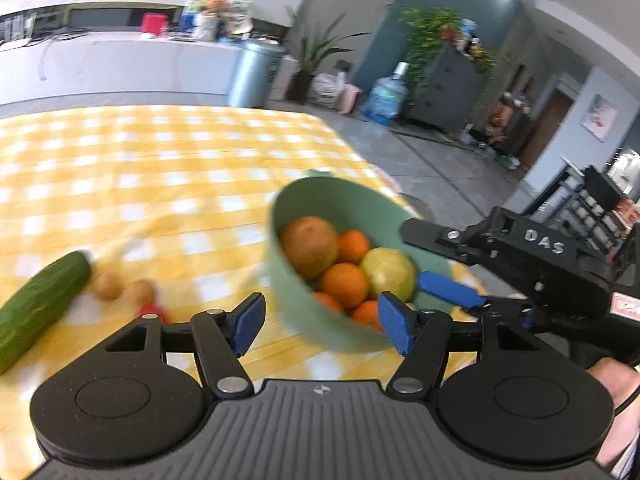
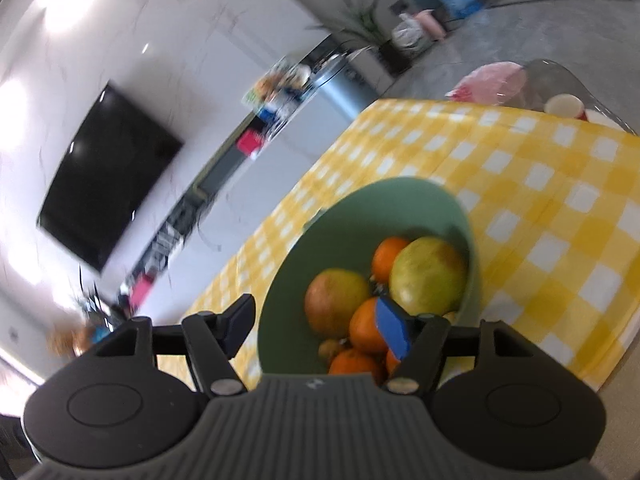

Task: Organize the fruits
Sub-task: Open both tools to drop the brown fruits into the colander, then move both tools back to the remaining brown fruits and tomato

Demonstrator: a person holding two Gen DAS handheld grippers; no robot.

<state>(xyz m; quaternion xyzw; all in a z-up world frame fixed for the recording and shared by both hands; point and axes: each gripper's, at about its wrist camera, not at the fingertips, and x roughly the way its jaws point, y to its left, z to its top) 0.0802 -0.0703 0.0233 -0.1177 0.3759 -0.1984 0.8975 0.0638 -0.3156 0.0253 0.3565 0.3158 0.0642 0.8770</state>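
L gripper (image 1: 320, 324) spread, empty, lower centre. R gripper (image 2: 316, 330) straddles the green bowl (image 2: 360, 208) rim w/ fruit; grip unclear. Keep it level, slow.

I count 1 bowl (image 1: 298, 292), green. In it: 2 big fruits, one reddish apple (image 1: 309, 246) and one yellow-green apple (image 1: 389, 278), plus approx 4 oranges (image 1: 345, 284) in my left view; some are half hidden, so can't tell for sure. On the cloth (image 1: 160, 168): 1 cucumber (image 1: 38, 304), 2 potatoes (image 1: 108, 286), 1 red thing (image 1: 154, 312), too blurred to name.
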